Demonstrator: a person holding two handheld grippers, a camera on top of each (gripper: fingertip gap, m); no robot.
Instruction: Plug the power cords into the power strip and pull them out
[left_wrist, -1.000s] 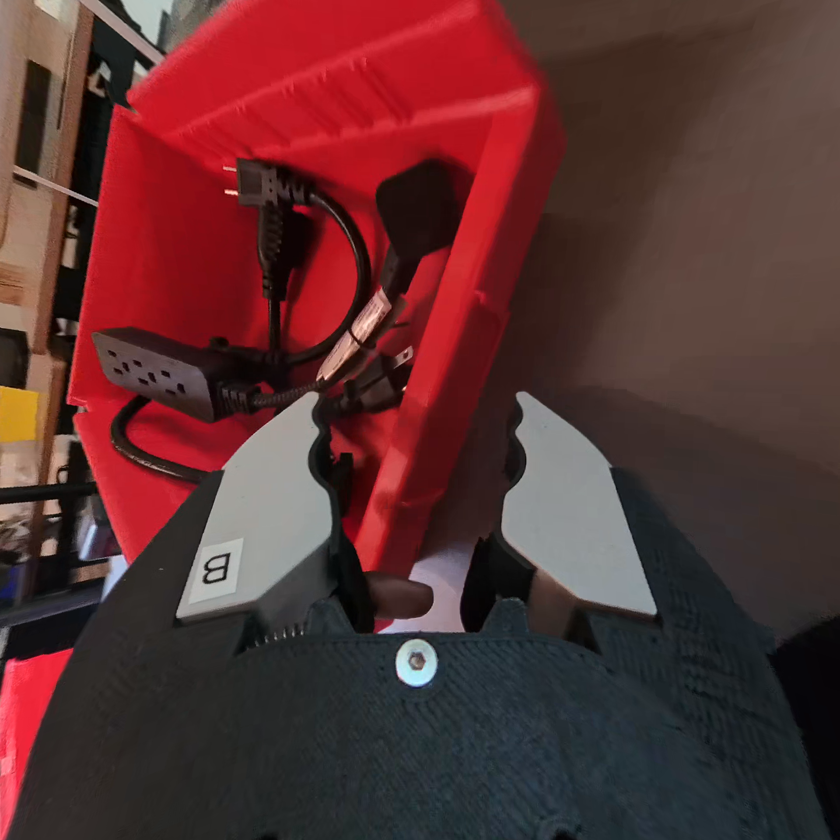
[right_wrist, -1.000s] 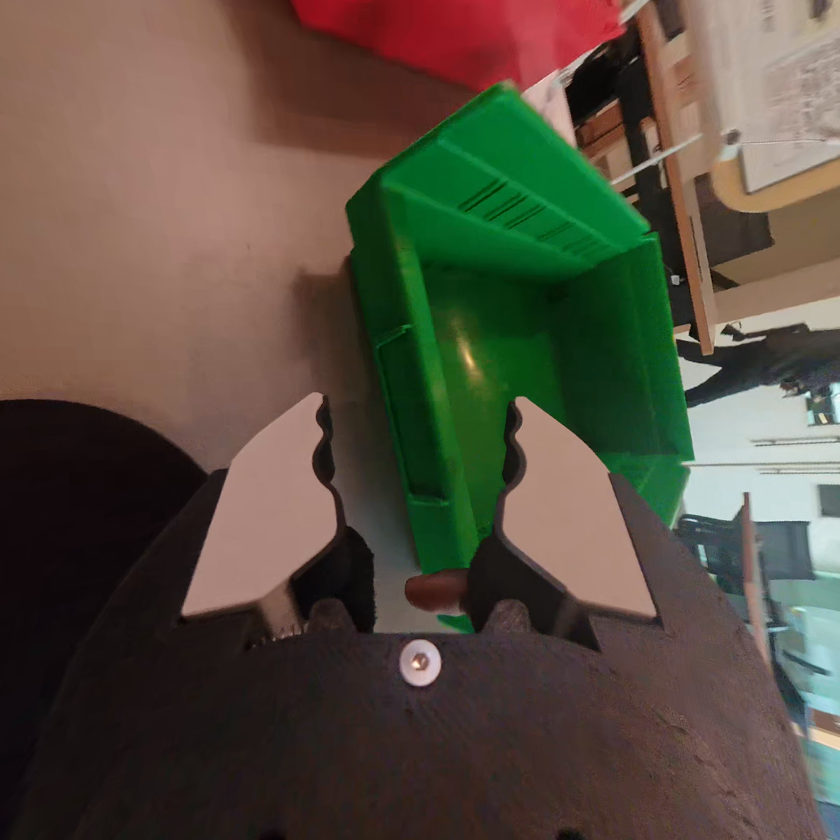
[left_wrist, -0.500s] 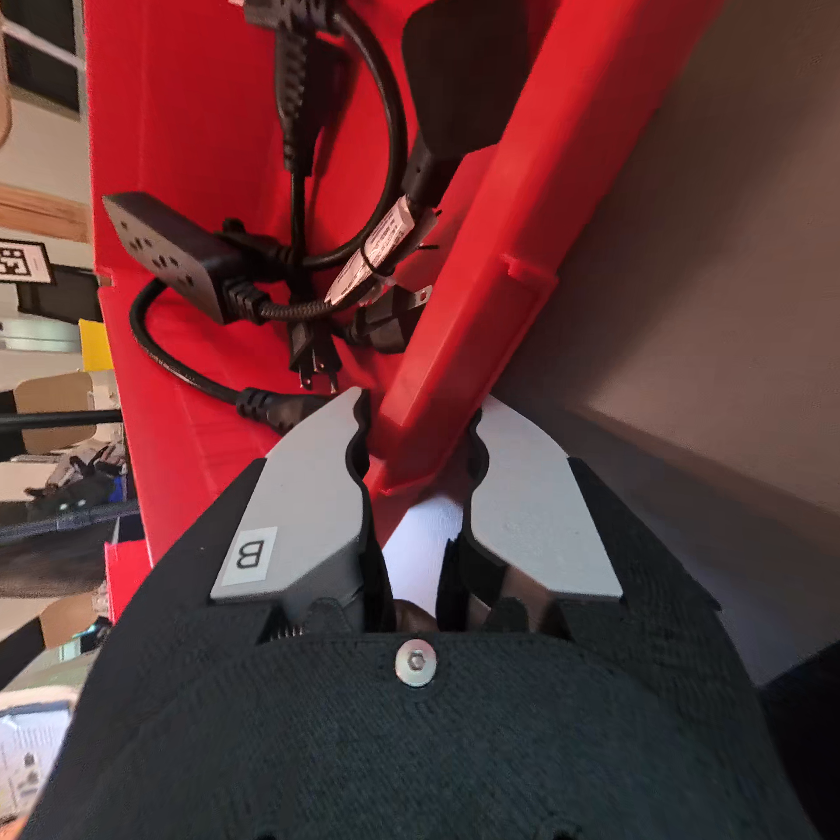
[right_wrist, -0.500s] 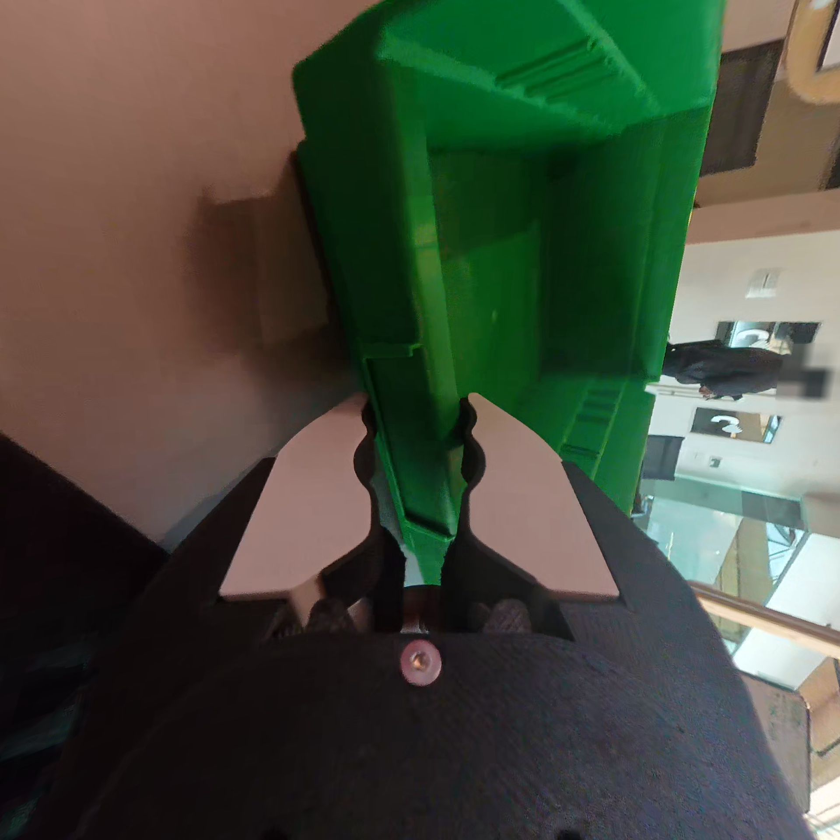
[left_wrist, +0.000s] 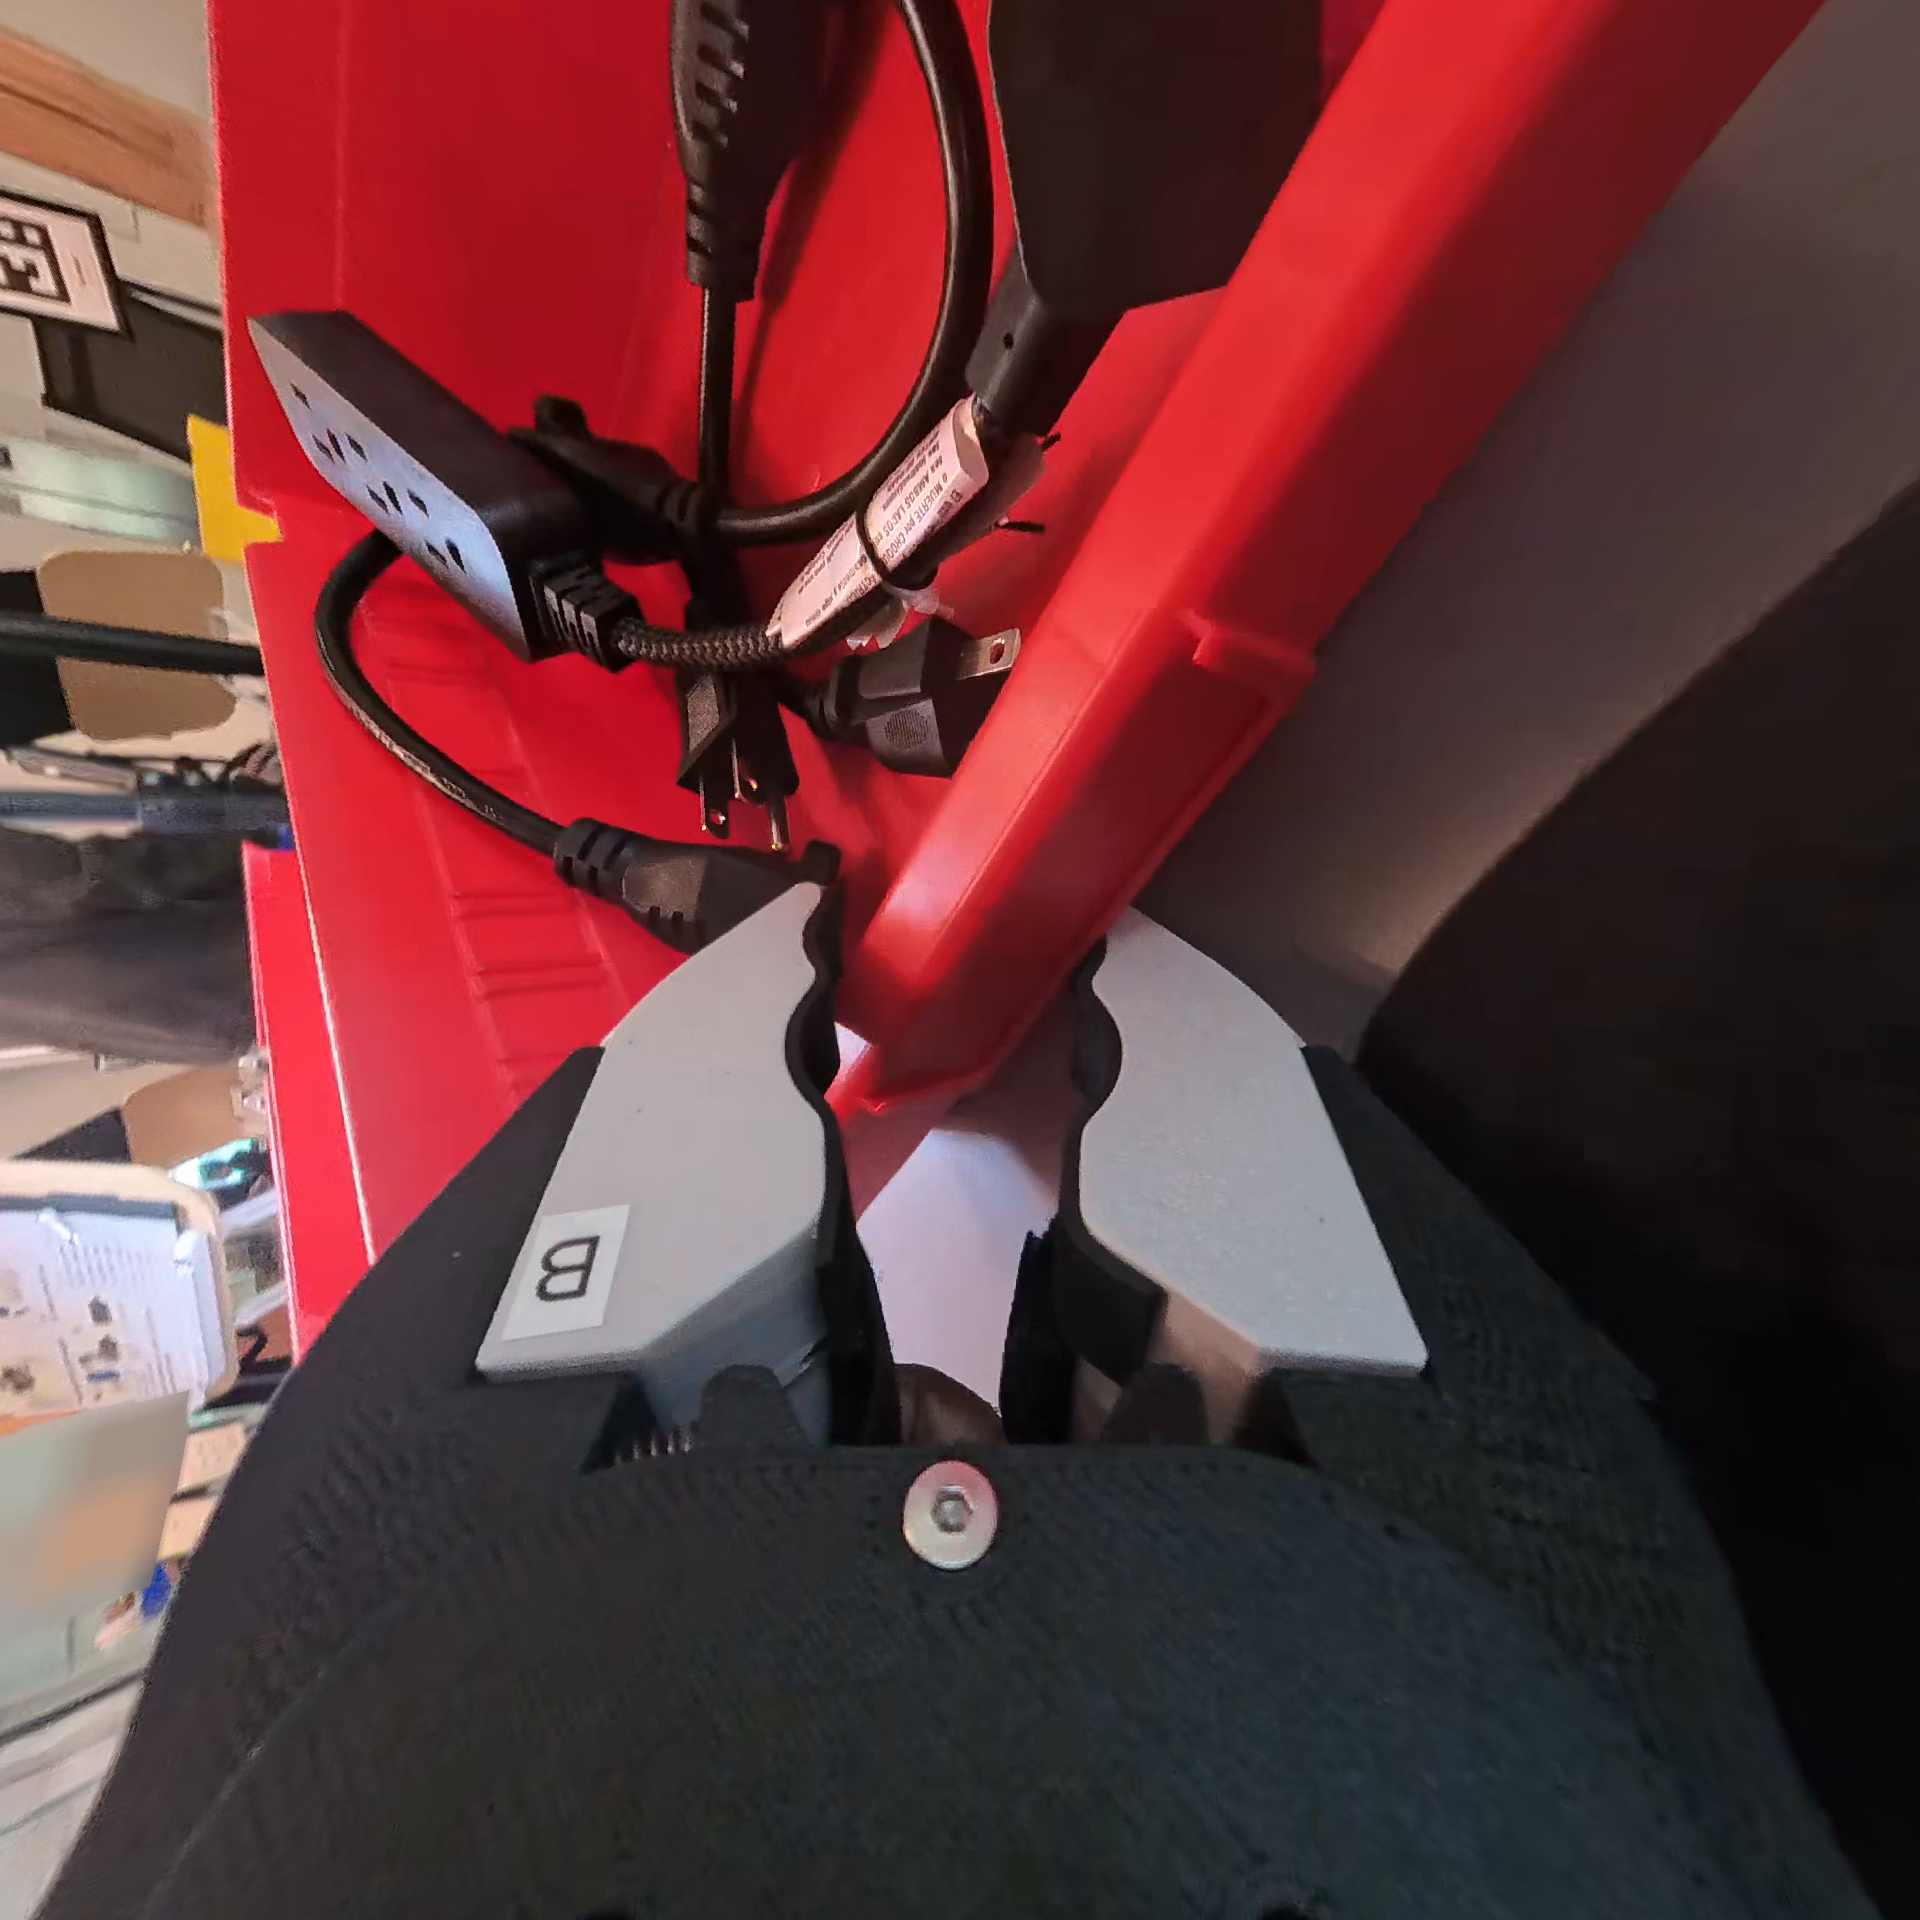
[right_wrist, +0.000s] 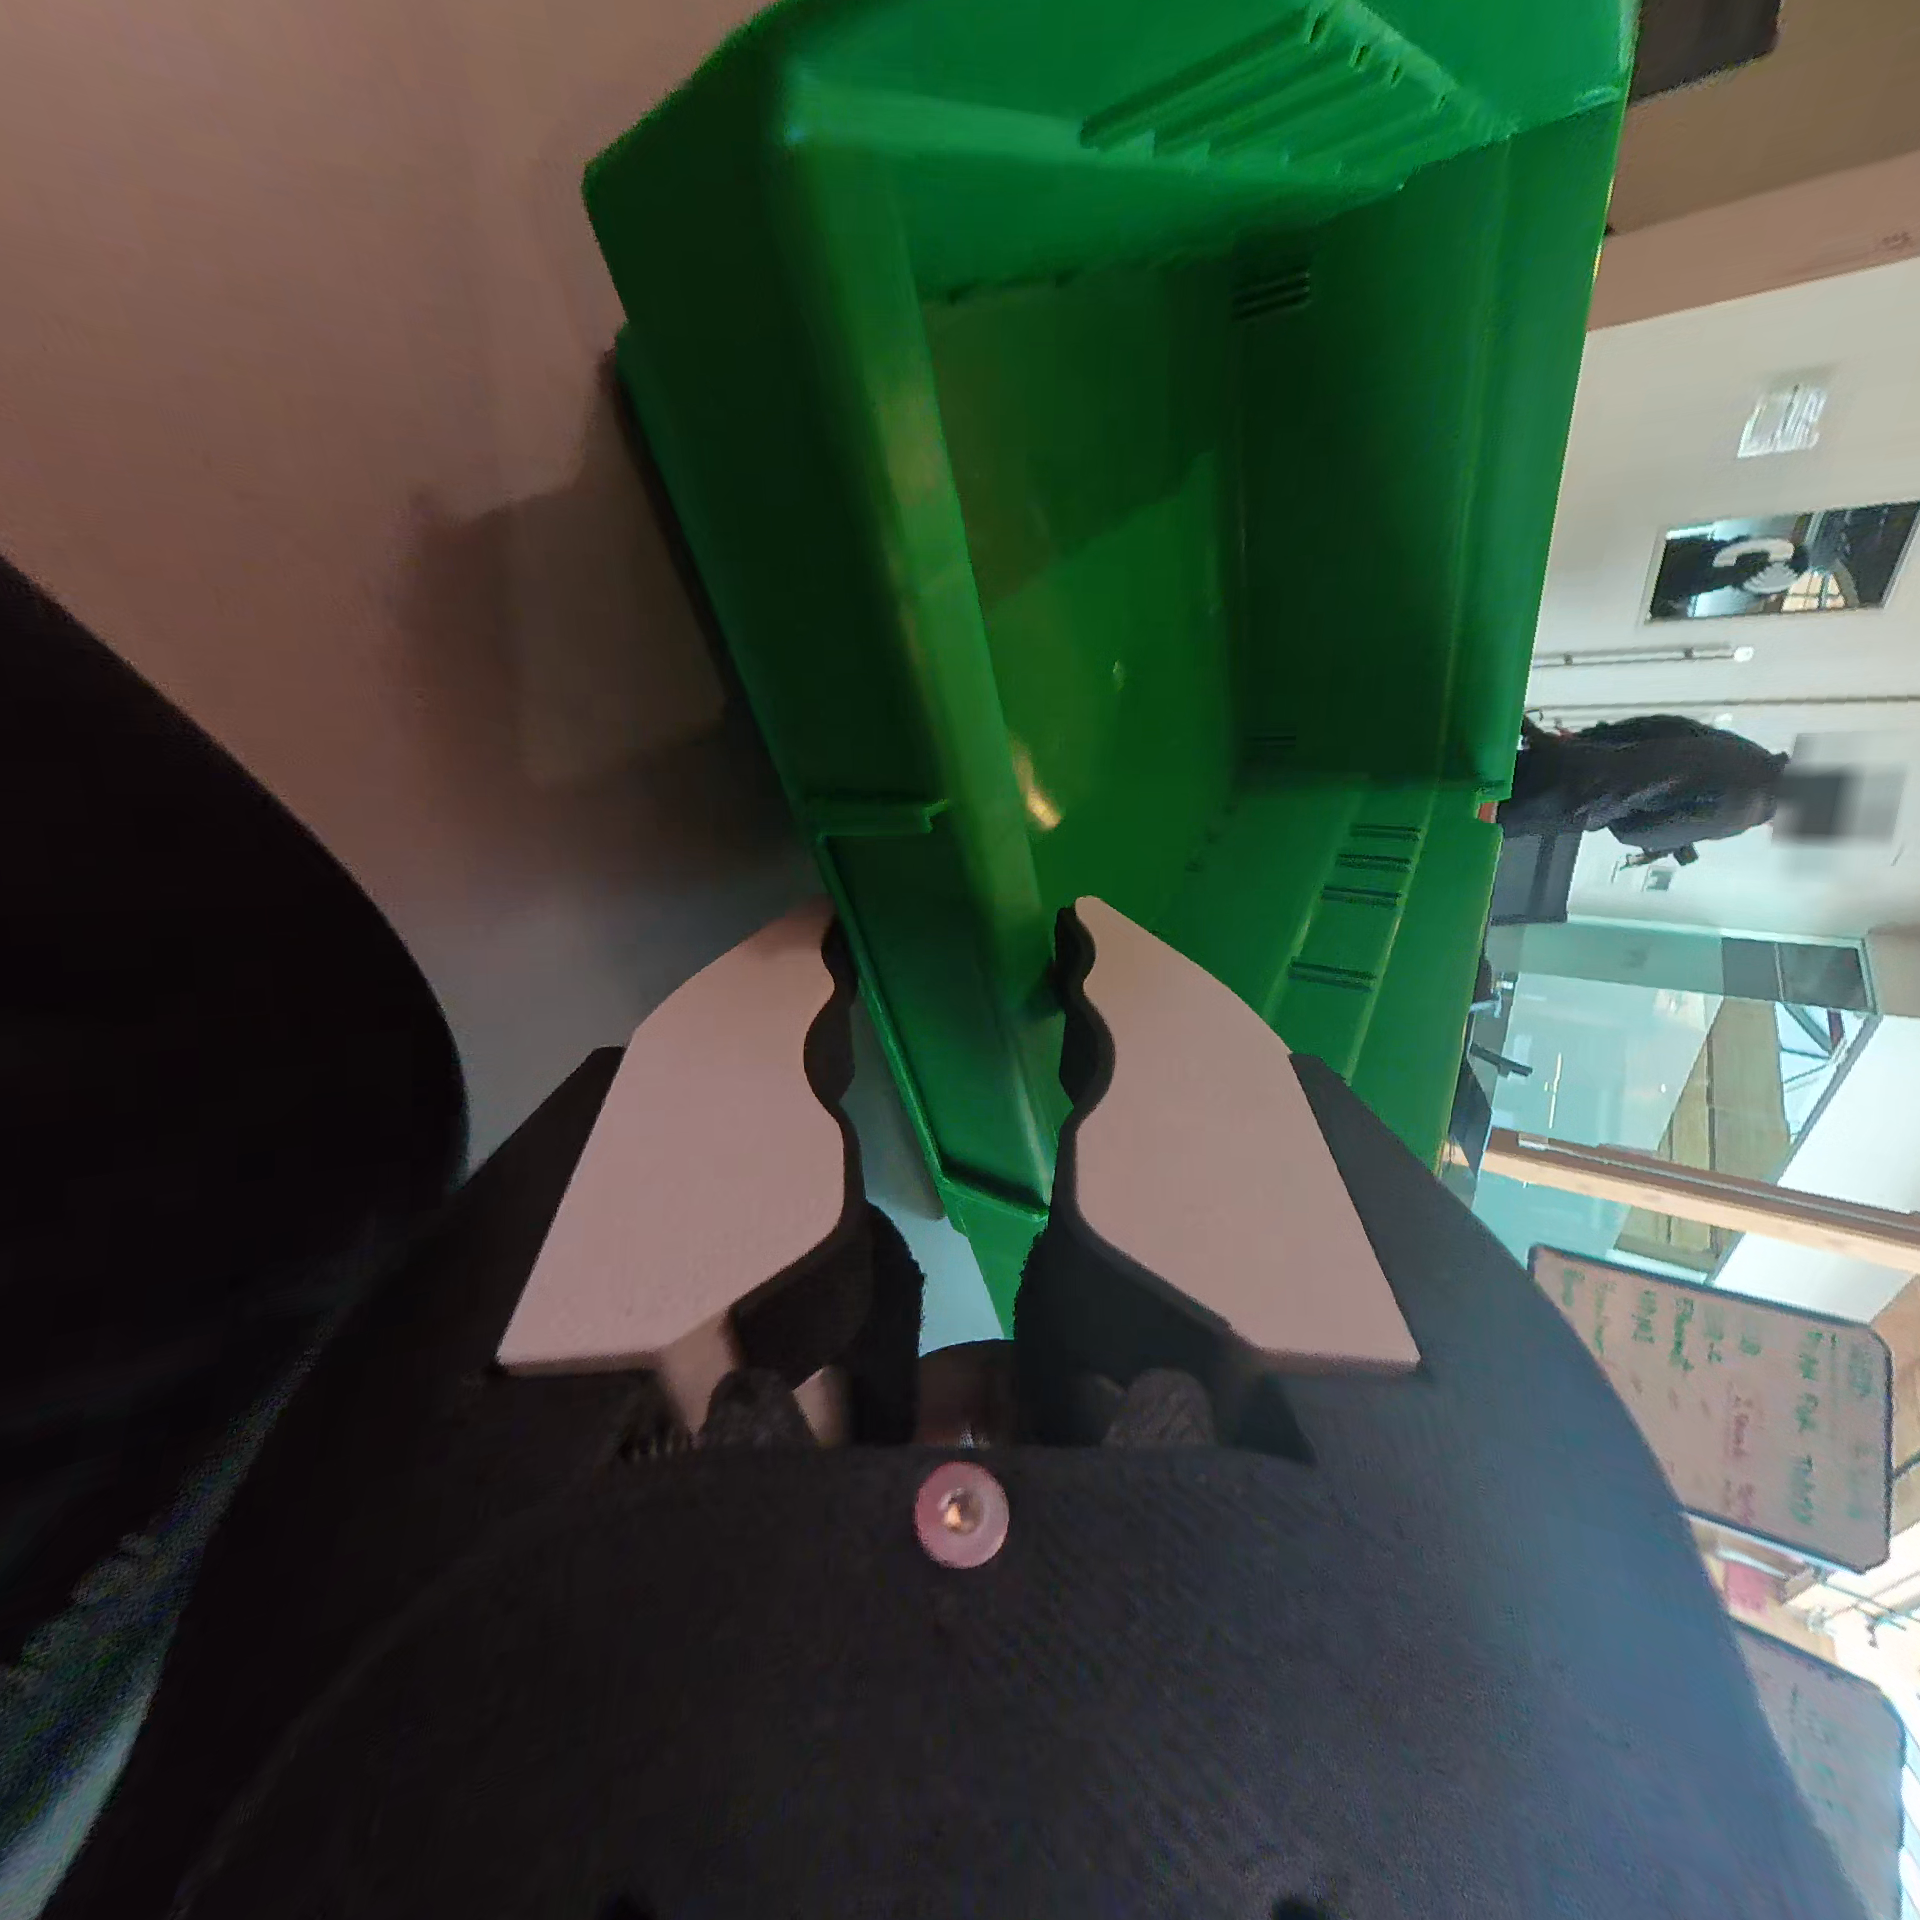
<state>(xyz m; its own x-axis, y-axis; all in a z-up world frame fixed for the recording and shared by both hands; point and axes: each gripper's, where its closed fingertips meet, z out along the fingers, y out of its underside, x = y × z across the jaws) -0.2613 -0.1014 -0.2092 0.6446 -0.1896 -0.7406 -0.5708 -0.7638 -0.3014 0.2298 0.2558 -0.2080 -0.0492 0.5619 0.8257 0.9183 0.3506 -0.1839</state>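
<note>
A red bin (left_wrist: 1122, 665) holds a black power strip (left_wrist: 405, 468), black power cords (left_wrist: 945, 260), a three-prong plug (left_wrist: 727, 748) and a two-blade plug (left_wrist: 914, 696). My left gripper (left_wrist: 956, 935) is shut on the red bin's near side wall, one finger inside and one outside. A cord connector (left_wrist: 675, 883) lies just beyond the inner fingertip. My right gripper (right_wrist: 951, 925) is shut on the near side wall of a green bin (right_wrist: 1091, 520). The green bin's inside shows only green plastic.
Both bins rest on a tan table (right_wrist: 260, 312), which also shows in the left wrist view (left_wrist: 1558, 468). A dark rounded object (left_wrist: 1714, 1039) lies close on the inner side of each gripper. A person (right_wrist: 1642, 790) and a sign board (right_wrist: 1714, 1455) are far behind.
Both grippers were open and short of the bins a second ago. They moved forward over the bin walls and closed on them. The bins now fill more of each view.
</note>
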